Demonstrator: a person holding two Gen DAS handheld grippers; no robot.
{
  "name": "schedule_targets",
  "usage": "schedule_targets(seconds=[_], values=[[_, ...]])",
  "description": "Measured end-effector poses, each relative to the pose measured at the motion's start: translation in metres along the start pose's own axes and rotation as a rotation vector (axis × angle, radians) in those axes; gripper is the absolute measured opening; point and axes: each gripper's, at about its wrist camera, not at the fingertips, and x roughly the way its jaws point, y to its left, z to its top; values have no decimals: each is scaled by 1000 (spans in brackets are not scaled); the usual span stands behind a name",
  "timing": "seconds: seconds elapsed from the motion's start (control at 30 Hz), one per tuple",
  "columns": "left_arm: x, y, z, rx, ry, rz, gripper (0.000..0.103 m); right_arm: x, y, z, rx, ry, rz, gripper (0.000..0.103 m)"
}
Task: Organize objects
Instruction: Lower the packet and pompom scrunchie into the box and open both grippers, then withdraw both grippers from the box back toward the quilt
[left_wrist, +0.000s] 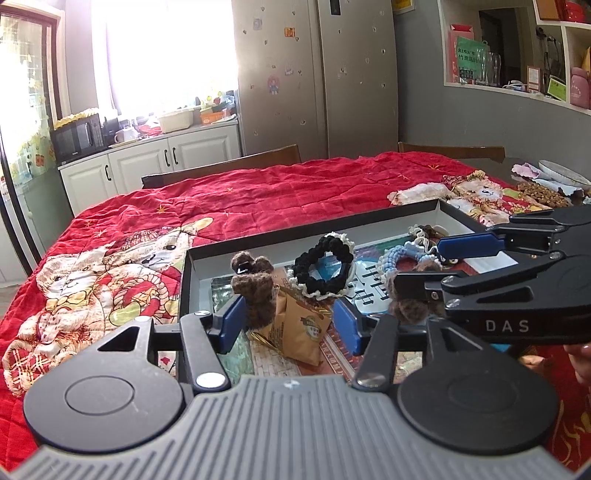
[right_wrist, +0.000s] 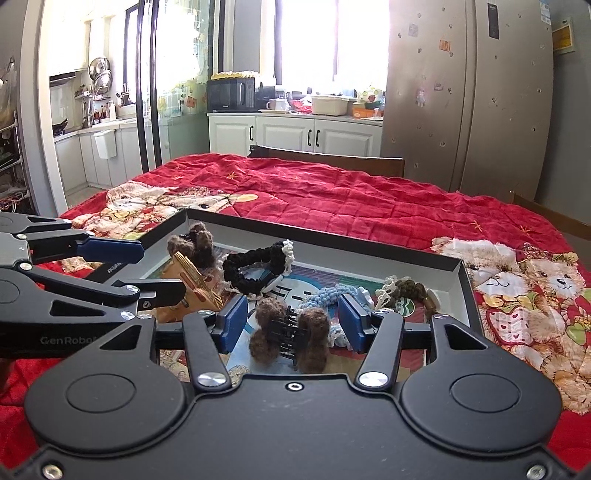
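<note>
Item: shallow box (left_wrist: 456, 214) on red quilted worktop (left_wrist: 295, 192).

Left tool (left_wrist: 290, 323): mine, jaws apart, gripping nothing; brown fuzzy clip (left_wrist: 255, 288) just beside its left pad, tan packet (left_wrist: 299, 325) between the pads.

Right tool (right_wrist: 293, 323): mine, jaws apart around second brown clip (right_wrist: 291, 334), pads clear of it.

Black scrunchie (left_wrist: 325, 267): beyond both tools.

One shallow box (right_wrist: 466, 284) on red quilt (right_wrist: 351, 206). Two fuzzy brown hair clips: one (right_wrist: 290, 332) near front, one (right_wrist: 195, 243) at back. One black scrunchie (right_wrist: 255, 271) with white frill. One light blue braided hair tie (right_wrist: 321, 297). One dark olive hair tie (right_wrist: 406, 288) with cream lace. One tan paper packet (left_wrist: 299, 325). Two hand-held grippers (one (left_wrist: 288, 325) left, one (right_wrist: 291, 325) right).
</note>
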Motion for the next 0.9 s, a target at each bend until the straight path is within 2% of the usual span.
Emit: schedule_targets(seconds=[0.5,0.9], values=[[-34,-5,13,23,-60,-26,70,-37,0,10,12,-50,13,53],[-61,-13,16,52,-96,-62,71,-85,-11,9,45,-79,13,53]])
